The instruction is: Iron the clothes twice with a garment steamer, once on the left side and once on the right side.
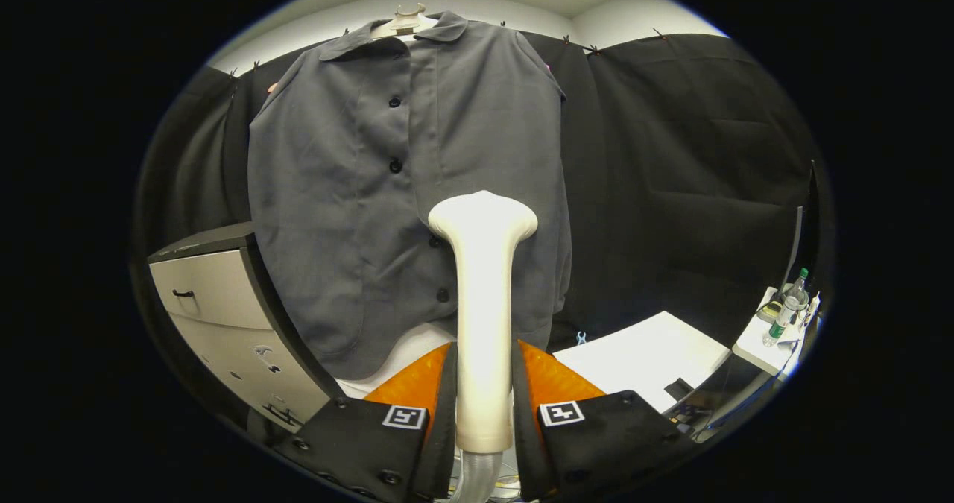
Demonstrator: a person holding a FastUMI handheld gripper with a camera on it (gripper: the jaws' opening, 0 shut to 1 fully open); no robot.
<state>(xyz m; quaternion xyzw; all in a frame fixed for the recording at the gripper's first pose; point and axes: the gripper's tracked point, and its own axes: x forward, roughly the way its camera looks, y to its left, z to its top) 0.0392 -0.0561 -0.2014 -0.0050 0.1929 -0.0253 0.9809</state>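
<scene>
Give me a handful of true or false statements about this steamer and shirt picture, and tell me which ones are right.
1. The claw is shut on the steamer. True: both fingers press its handle.
2. The shirt lies flat on the table. False: it hangs on a hanger against the dark cloth wall.
3. The steamer's head is in front of the lower part of the shirt, near its buttons. True.
4. The shirt is unbuttoned and hangs open. False: its front is closed, with dark buttons down the middle.
5. A drawer cabinet stands beside the shirt's lower edge. True.
6. A bottle stands on top of that cabinet. False: it stands on a white surface far on the other side.
</scene>
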